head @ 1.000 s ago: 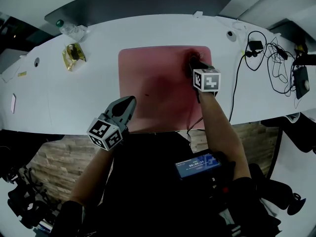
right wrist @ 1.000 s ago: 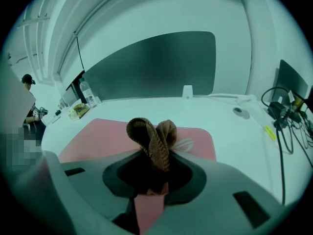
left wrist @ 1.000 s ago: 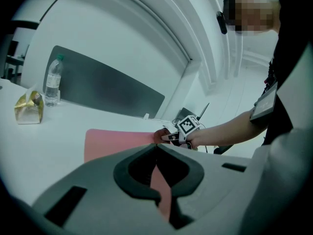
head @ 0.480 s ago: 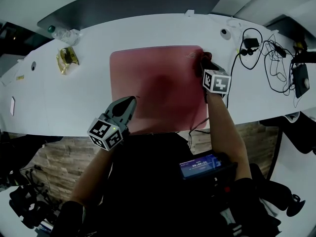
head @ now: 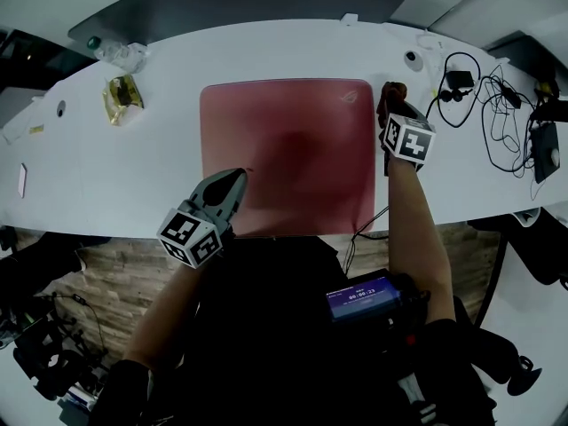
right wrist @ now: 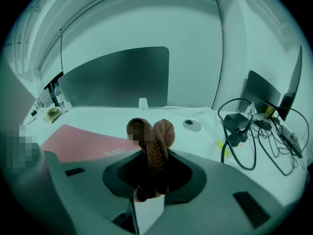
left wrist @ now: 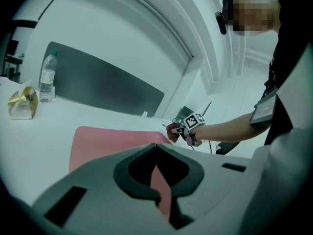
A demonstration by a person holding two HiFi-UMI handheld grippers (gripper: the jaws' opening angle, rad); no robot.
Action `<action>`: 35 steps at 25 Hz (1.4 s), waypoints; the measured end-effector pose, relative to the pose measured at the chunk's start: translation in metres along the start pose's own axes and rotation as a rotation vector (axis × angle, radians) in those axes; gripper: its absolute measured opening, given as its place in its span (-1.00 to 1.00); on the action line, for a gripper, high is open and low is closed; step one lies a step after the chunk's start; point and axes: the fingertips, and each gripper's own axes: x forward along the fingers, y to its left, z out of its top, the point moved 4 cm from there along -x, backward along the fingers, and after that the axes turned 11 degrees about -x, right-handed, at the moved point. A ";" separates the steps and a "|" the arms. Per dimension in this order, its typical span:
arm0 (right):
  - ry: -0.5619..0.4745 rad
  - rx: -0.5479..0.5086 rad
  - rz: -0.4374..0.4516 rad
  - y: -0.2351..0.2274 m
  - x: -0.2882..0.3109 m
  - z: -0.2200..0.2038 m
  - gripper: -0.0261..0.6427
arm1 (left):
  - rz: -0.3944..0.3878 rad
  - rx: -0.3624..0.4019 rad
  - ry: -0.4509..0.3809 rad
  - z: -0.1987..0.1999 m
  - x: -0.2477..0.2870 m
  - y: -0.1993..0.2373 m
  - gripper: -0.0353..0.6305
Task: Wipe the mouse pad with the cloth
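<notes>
The pink-red mouse pad lies flat on the white desk, also visible as mouse pad and mouse pad. My right gripper is just past the pad's right edge, near its far right corner, shut on a bunched brown cloth; the cloth pokes out ahead of the jaws. My left gripper hovers over the pad's near left part, jaws closed together with nothing between them, and the right gripper shows far off in its view.
A gold-wrapped packet and a plastic water bottle sit at the desk's far left. Black cables and a power adapter crowd the far right. A dark panel stands behind the desk. The desk's near edge runs just below the pad.
My right gripper slid right with the cloth, from the pad's far right area to just off its right edge. The left gripper stayed put.
</notes>
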 end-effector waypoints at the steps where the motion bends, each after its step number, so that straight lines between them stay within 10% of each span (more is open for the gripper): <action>1: 0.006 -0.010 0.000 0.000 0.003 0.001 -0.57 | 0.004 -0.002 -0.002 0.000 -0.001 0.000 -0.87; 35: 0.027 -0.048 0.224 0.191 0.053 0.060 -0.57 | 0.093 -0.090 -0.089 0.006 -0.112 0.083 -0.87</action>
